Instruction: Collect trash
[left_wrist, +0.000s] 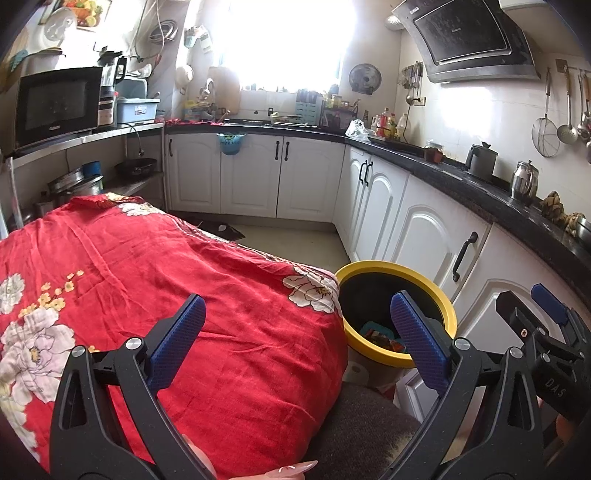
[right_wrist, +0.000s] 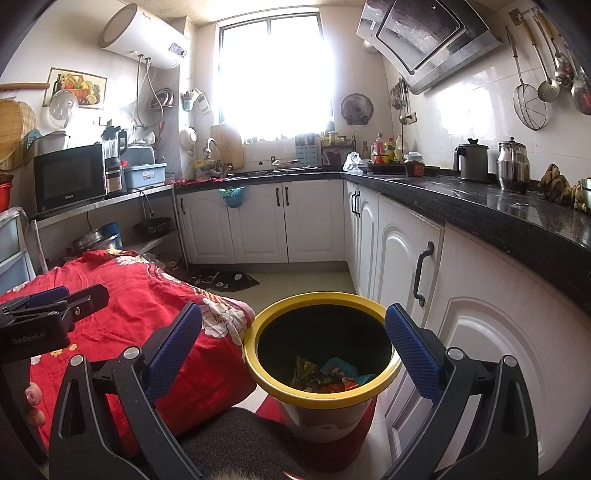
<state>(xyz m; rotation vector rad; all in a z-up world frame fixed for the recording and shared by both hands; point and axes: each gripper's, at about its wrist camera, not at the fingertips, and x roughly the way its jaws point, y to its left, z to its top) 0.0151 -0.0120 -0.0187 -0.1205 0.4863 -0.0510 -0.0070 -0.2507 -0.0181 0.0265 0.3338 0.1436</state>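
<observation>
A yellow-rimmed trash bin (right_wrist: 380, 386) with a black liner stands on the floor beside the table; several colourful wrappers (right_wrist: 325, 376) lie at its bottom. My right gripper (right_wrist: 293, 343) hovers open just above the bin's mouth, nothing between its blue pads. In the left wrist view the same bin (left_wrist: 448, 314) sits right of the red floral tablecloth (left_wrist: 166, 258), wrappers (left_wrist: 382, 334) showing inside. My left gripper (left_wrist: 297, 339) is open and empty over the table's right edge. The right gripper's body (left_wrist: 546, 332) shows at the far right, the left one's (right_wrist: 48, 314) at the far left.
White cabinets (right_wrist: 406, 266) under a black countertop (right_wrist: 498, 210) run along the right and back walls. A microwave (right_wrist: 70, 177) sits on a metal shelf at the left. A dark mat (right_wrist: 225, 278) lies on the floor beyond the table. A grey cushion (right_wrist: 236, 443) lies below the grippers.
</observation>
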